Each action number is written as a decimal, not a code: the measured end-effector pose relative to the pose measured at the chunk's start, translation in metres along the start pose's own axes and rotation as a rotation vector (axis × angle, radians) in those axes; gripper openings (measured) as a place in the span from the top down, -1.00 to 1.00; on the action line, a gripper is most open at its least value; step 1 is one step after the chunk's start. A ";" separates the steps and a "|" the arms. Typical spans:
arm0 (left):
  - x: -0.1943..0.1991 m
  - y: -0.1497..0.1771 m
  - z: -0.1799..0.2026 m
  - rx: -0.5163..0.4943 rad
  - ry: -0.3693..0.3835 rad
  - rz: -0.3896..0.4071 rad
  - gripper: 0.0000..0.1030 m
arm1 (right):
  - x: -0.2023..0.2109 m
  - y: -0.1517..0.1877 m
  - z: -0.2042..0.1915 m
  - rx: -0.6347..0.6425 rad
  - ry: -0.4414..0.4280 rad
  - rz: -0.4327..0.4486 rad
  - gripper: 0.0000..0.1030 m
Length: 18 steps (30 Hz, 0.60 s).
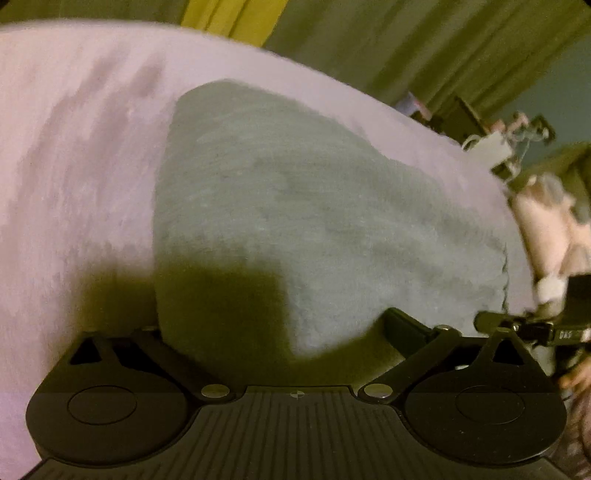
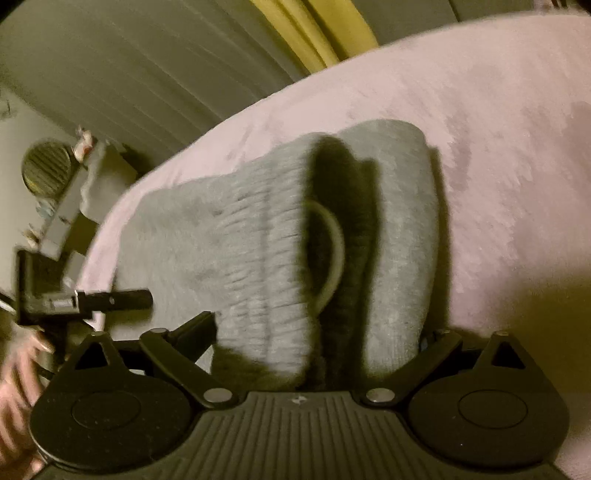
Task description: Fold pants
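Nearest the lens in the left wrist view is the left gripper [image 1: 273, 328], its two fingers spread wide at the bottom of the frame with one pair of grey pants [image 1: 295, 221] lying between them, the fabric passing over the left finger; no pad visibly presses on it. The pants sit folded on one pink bed [image 1: 74, 147], filling the centre of the frame, with one yellow curtain [image 1: 229, 14] at the upper edge. At the lower right edge the right gripper [image 1: 532, 326] shows. In the right wrist view the left gripper [image 2: 118, 297] appears at the lower left, then the right gripper [image 2: 317, 332], its two fingers also apart around the pants' ribbed waistband [image 2: 266, 240], not clamped.
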State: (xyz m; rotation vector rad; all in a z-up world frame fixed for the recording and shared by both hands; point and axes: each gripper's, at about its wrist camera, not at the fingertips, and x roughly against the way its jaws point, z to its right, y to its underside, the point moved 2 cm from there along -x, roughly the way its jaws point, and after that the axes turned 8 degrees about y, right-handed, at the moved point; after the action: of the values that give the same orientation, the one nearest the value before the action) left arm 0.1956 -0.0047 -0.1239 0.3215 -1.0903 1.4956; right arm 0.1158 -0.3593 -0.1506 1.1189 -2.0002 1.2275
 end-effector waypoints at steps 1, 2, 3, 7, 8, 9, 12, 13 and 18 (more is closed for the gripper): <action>0.001 0.002 0.006 -0.047 -0.015 0.005 -0.54 | 0.002 0.002 -0.005 0.032 0.014 0.014 -0.56; 0.001 0.004 0.010 -0.066 -0.012 0.007 -0.37 | 0.006 0.003 -0.009 0.050 0.019 0.026 -0.44; 0.003 0.005 0.010 -0.063 0.006 0.013 -0.30 | 0.009 0.004 -0.009 0.043 0.007 0.035 -0.37; 0.000 0.005 -0.001 -0.002 0.038 0.021 -0.24 | 0.004 0.001 0.002 -0.024 -0.025 0.019 -0.39; 0.000 0.005 -0.001 0.011 0.032 0.024 -0.18 | 0.001 -0.001 0.003 -0.052 -0.025 0.013 -0.39; 0.001 0.003 0.002 0.006 0.021 0.029 -0.10 | -0.001 -0.005 0.001 -0.071 -0.019 0.012 -0.39; 0.006 0.000 0.017 -0.018 0.001 0.055 0.29 | 0.005 -0.006 -0.012 -0.044 0.006 0.053 -0.25; 0.010 -0.001 0.020 -0.025 -0.003 0.068 0.36 | 0.009 -0.006 -0.016 -0.042 0.005 0.074 -0.22; 0.026 -0.025 0.028 -0.012 0.021 0.147 0.47 | 0.029 -0.029 -0.032 -0.094 -0.085 0.200 -0.17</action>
State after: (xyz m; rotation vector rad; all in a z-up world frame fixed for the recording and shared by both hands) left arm 0.2003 -0.0134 -0.0791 0.2203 -1.1258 1.6178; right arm 0.1264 -0.3484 -0.1006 0.9593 -2.2540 1.1862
